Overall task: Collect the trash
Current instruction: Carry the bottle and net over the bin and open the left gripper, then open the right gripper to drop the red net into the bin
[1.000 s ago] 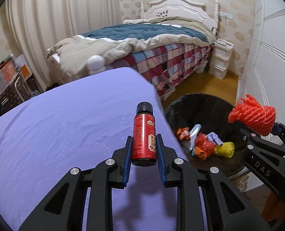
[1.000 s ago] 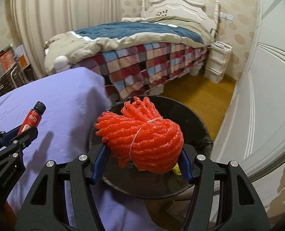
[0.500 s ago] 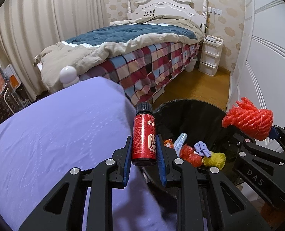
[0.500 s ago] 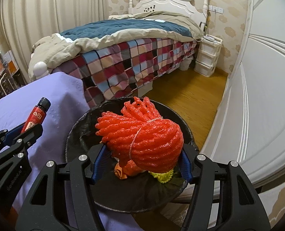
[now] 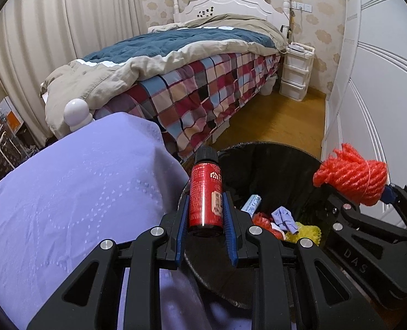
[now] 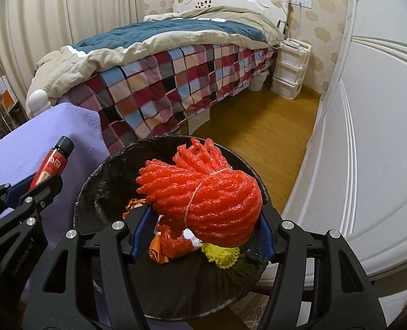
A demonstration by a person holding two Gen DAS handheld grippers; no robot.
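Note:
My left gripper [image 5: 205,227] is shut on a small red bottle [image 5: 205,192] with a black cap, held upright over the near rim of the black-lined trash bin [image 5: 269,162]. The bottle also shows in the right wrist view [image 6: 50,165]. My right gripper [image 6: 202,231] is shut on a bundle of orange-red foam netting [image 6: 206,192] and holds it above the bin's opening [image 6: 107,198]. The netting shows at the right of the left wrist view [image 5: 353,177]. Several pieces of trash [image 5: 283,220] lie inside the bin.
A table with a purple cloth [image 5: 74,187] stands left of the bin. A bed with a checked cover [image 5: 203,90] lies beyond. White wardrobe doors [image 6: 368,137] rise on the right, a white drawer unit [image 5: 296,74] stands by the bed, and wooden floor [image 6: 258,129] runs between.
Both grippers have moved right, from over the purple cloth towards the bin. The bottle is now over the bin's rim and the netting over its opening. Both grips are unchanged.

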